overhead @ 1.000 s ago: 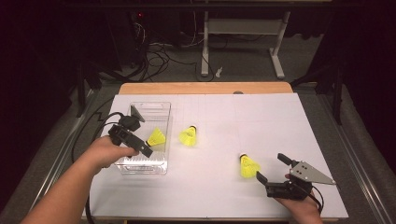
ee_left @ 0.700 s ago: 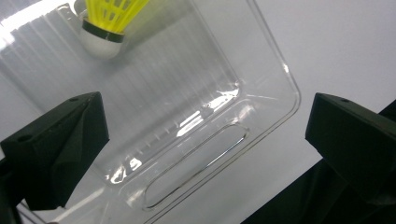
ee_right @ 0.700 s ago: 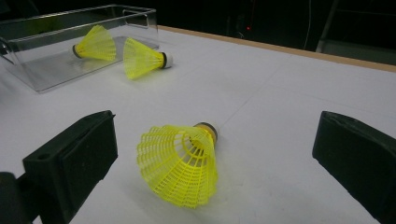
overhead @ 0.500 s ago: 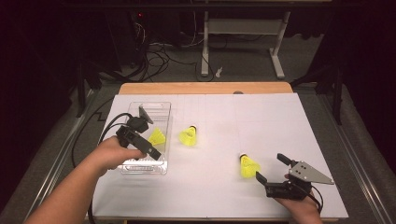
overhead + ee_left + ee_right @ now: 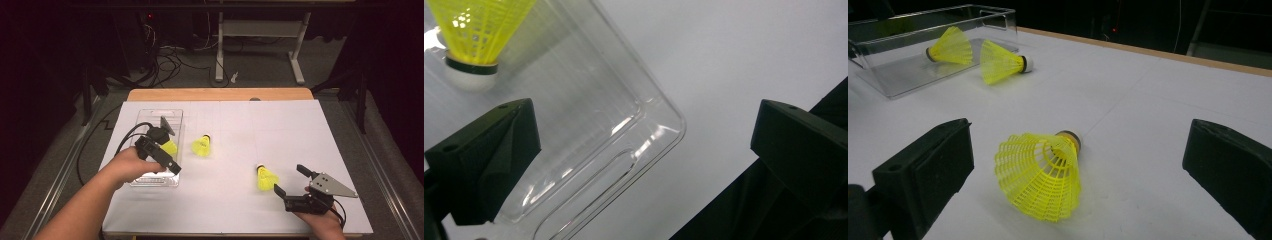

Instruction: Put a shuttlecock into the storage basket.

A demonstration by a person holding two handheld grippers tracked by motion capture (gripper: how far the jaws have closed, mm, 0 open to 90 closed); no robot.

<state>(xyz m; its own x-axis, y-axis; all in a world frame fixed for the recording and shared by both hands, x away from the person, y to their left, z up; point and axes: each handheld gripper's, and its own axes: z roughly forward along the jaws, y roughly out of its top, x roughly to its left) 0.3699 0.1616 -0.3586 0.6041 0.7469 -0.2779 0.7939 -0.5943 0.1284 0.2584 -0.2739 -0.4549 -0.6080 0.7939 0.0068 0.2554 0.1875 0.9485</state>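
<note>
Shuttlecocks going into the clear tray

One shuttlecock [image 5: 169,146] lies in the tray [image 5: 150,181], released; the left gripper [image 5: 169,145] has just opened, empty. The right gripper [image 5: 288,179], jaws apart, faces the nearest shuttlecock [image 5: 266,178] on the table: close on it next.

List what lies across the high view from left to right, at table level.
Left gripper over the clear tray → shuttlecock in the tray → shuttlecock lying on the white table → shuttlecock near the right hand → right gripper, its fingers open.
</note>
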